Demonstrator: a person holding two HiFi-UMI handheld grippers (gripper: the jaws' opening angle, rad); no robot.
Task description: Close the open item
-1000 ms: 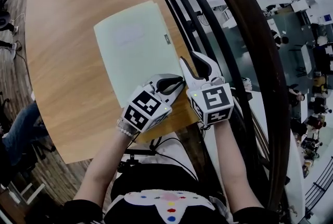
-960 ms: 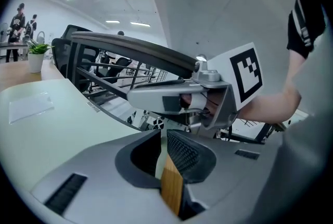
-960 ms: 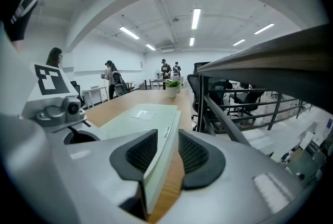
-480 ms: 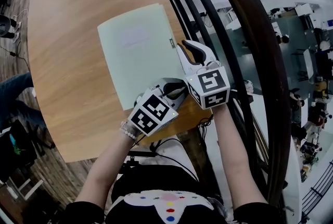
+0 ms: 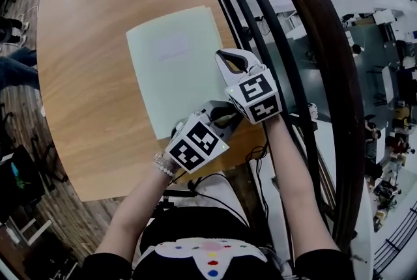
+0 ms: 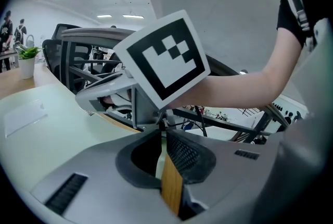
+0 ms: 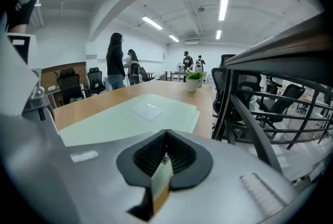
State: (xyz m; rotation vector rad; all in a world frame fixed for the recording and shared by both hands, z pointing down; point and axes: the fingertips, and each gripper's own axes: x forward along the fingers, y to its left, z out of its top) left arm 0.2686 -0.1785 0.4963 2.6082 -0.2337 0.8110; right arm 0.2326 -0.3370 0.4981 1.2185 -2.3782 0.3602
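Observation:
A pale green folder [image 5: 176,70] lies shut and flat on the wooden table [image 5: 85,77], a pale label on its cover. My right gripper [image 5: 225,57] rests over the folder's right edge. Its jaws have just closed and stand shut, with nothing seen held between them. In the right gripper view [image 7: 165,158] the folder [image 7: 135,116] stretches ahead. My left gripper [image 5: 218,117] sits at the folder's near right corner, jaws drawn to a narrow slit. Through that slit in the left gripper view [image 6: 164,152] only folder and table wood show. The folder [image 6: 47,129] lies to its left.
A dark curved railing [image 5: 306,44] runs along the table's right edge, with a lower floor beyond it. A small potted plant [image 7: 193,82] stands at the table's far end. People [image 7: 114,61] and office chairs are in the room behind.
My right gripper has moved forward and left from the table's right edge onto the folder's edge, and its jaws have gone from wide apart to shut. The left gripper has barely moved.

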